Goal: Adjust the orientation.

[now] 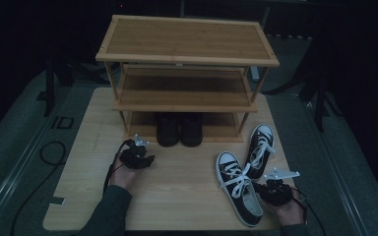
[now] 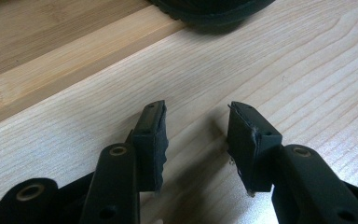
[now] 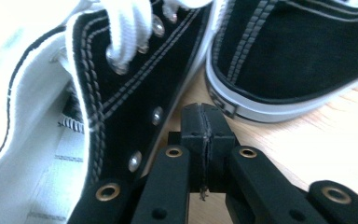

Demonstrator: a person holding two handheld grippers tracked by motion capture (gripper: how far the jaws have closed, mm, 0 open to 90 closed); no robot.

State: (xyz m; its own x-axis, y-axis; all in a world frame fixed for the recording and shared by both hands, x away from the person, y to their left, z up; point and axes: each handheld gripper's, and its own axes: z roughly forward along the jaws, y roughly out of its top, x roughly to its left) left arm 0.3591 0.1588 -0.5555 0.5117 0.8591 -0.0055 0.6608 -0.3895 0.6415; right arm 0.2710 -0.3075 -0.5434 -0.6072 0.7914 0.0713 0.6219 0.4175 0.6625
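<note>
Two black-and-white canvas sneakers lie on the wooden table at the right. The near sneaker (image 1: 238, 191) (image 3: 121, 84) points away from me, and the far sneaker (image 1: 260, 149) (image 3: 298, 51) leans beside its toe. My right gripper (image 1: 271, 191) (image 3: 204, 112) is shut, pads pressed together with nothing between them, right by the near sneaker's side wall. At the left, my left gripper (image 1: 138, 157) (image 2: 196, 112) hovers open and empty over the bare table in front of the rack.
A three-shelf bamboo shoe rack (image 1: 187, 56) stands at the back of the table (image 1: 177, 191). A pair of black shoes (image 1: 179, 129) sits on its bottom shelf, and one sole (image 2: 214, 9) juts out over the shelf edge (image 2: 51, 70).
</note>
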